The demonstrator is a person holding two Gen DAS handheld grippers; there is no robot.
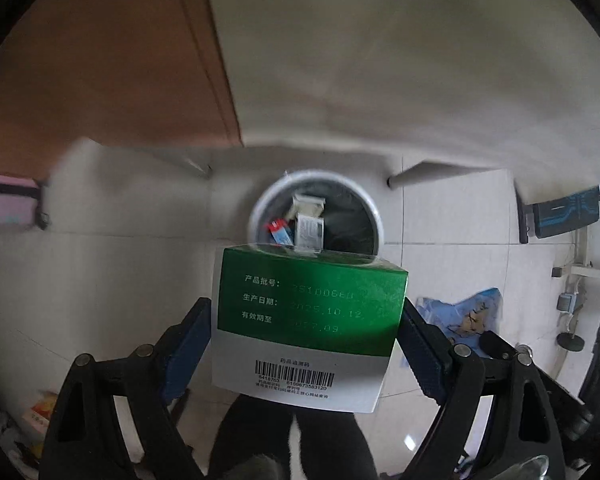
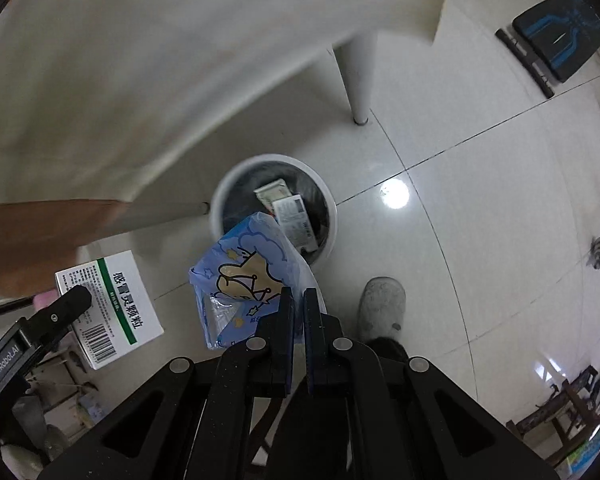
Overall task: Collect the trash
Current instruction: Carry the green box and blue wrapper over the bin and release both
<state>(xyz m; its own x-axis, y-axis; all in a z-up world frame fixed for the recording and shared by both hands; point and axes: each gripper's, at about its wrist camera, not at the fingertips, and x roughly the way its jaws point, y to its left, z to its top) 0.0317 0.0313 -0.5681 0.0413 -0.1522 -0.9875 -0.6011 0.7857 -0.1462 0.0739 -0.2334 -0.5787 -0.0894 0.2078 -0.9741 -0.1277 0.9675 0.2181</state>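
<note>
— Where's the medicine box (image 1: 308, 320) sitting?

— Between the pads of the left gripper (image 1: 306, 344), jaws spread wide and pressing on its two narrow sides. The green-and-white end panel with the barcode faces the left wrist camera, so its long axis runs away from the camera, down toward the floor. Its far end overlaps the near rim of the trash bin (image 1: 374, 210) in that view.

— And from the other side?

— In the right wrist view the same box (image 2: 114, 304) shows its broad white face with a green stripe, tilted, with the left gripper's black finger (image 2: 66, 308) across its corner. It is left of the bin (image 2: 228, 184) in that view, near it.

— The right gripper?

— The right gripper (image 2: 299, 304) is pinched fully closed on a thin blue plastic wrapper (image 2: 246, 276) with a cartoon print. The wrapper stands out beyond the fingertips, crumpled, its long axis running from the jaws toward the bin, its far end overlapping the bin's rim.

— What's in the bin?

— A dark liner and a few discarded packets (image 2: 294, 210). It stands on pale floor tiles (image 2: 460, 240) by a white table leg (image 2: 356, 80). A grey slipper (image 2: 382, 304) shows beside the right gripper.
</note>
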